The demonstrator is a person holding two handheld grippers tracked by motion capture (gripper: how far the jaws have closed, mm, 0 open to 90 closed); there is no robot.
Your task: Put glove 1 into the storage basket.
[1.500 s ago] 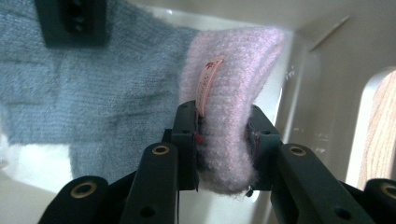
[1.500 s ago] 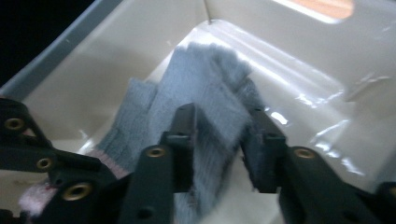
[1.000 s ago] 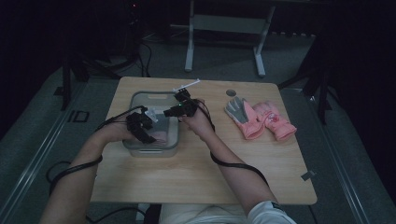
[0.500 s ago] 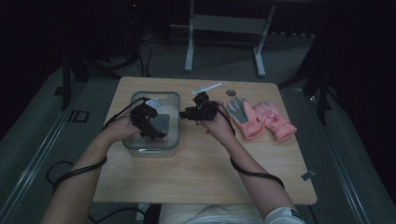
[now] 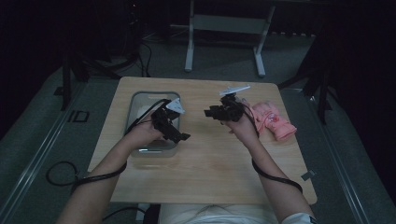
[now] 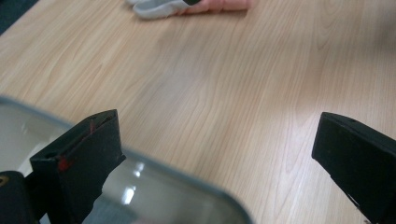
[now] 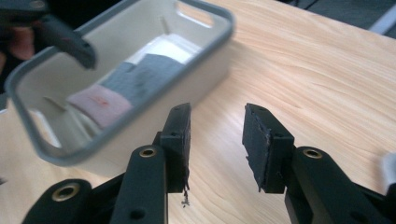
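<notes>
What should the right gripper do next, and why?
Probably turn toward the pink glove behind it and reach for it. One glove already lies in the grey bin, and the right gripper is open with nothing between its jaws.

Grey-pink glove (image 7: 122, 88) lies flat in bin (image 7: 211, 65).

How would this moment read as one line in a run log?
left tongs: open, empty, over bin edge | right tongs: open, empty | glove in bin | pink glove on table
</notes>
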